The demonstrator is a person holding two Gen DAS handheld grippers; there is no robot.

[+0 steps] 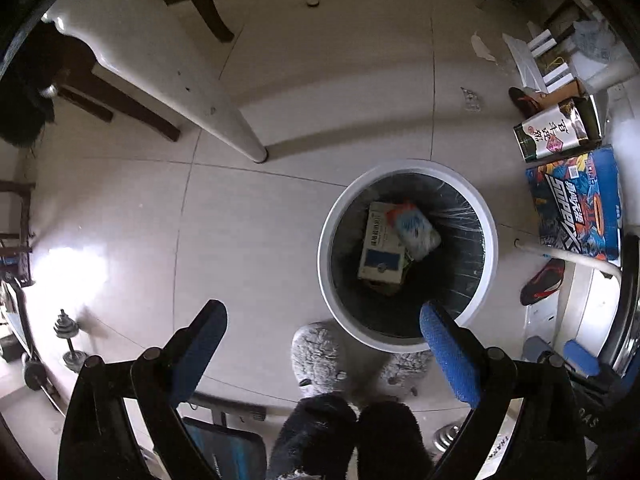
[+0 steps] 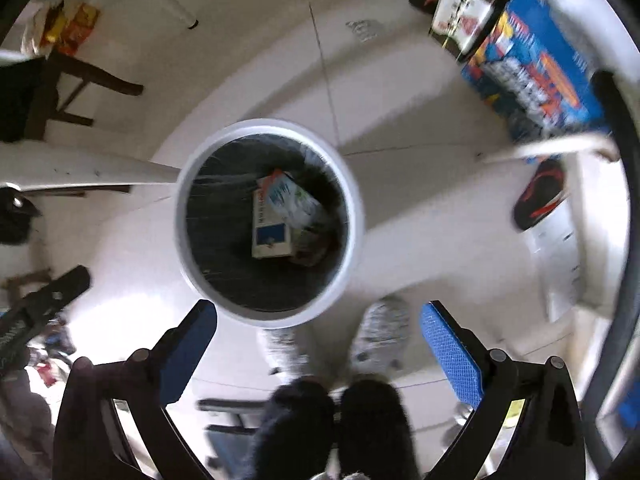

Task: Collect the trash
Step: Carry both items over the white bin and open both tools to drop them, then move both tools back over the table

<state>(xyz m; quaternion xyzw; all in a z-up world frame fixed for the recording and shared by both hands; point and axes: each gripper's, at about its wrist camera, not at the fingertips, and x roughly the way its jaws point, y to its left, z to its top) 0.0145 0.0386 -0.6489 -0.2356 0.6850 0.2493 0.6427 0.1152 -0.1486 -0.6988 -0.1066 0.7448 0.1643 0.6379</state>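
A round white trash bin (image 1: 490, 240) with a dark liner stands on the tiled floor. Inside lie a white and blue carton (image 1: 380, 256) and a crumpled white and blue packet (image 1: 416, 230). The bin (image 2: 356, 216), carton (image 2: 270, 236) and packet (image 2: 294, 202) also show in the right wrist view, which is blurred. My left gripper (image 1: 324, 320) is open and empty, held high above the bin's near rim. My right gripper (image 2: 318, 318) is open and empty, also above the near rim.
A white table leg (image 1: 224, 112) and dark chair legs (image 1: 132, 104) stand beyond the bin. A blue printed box (image 1: 576, 208), a green tin (image 1: 556, 132) and a black and red shoe (image 1: 542, 282) lie to the right. Grey slippers (image 1: 318, 354) are below. A dumbbell (image 1: 68, 340) is at left.
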